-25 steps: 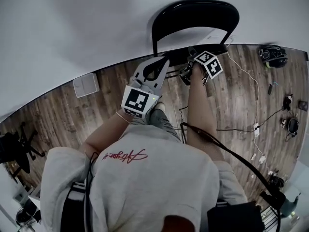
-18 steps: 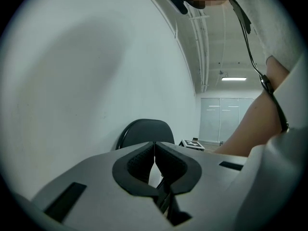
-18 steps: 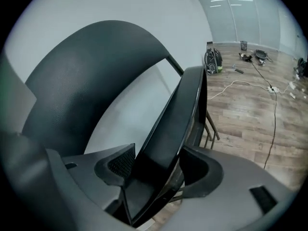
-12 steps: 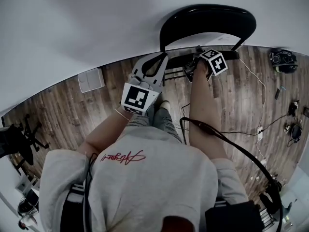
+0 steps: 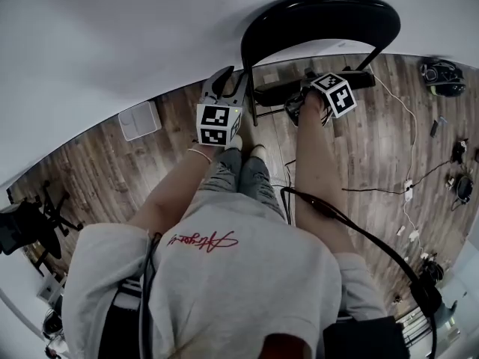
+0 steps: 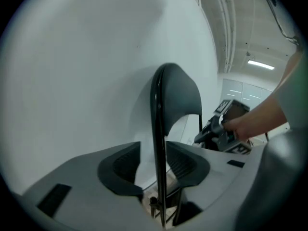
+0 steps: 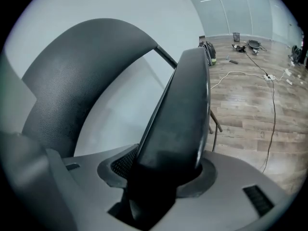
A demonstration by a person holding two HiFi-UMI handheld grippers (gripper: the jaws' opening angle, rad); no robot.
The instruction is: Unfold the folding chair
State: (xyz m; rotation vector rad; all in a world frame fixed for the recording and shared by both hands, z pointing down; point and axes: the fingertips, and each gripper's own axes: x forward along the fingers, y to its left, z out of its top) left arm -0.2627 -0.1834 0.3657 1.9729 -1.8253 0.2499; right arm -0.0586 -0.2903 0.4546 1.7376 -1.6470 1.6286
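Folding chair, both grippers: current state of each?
folding chair: not yet unfolded, seat upright.
left gripper: open, jaws just opened; frame tube between them, clear of both pads.
right gripper: jaws just closing, shut on seat.

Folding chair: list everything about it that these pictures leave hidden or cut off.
Legs under the seat: head view, covered by the seat and the person's right forearm.
Lower end of the frame tube: left gripper view, cut off at the bottom edge.
Hinges: right gripper view, the seat fills the middle, the backrest the left.
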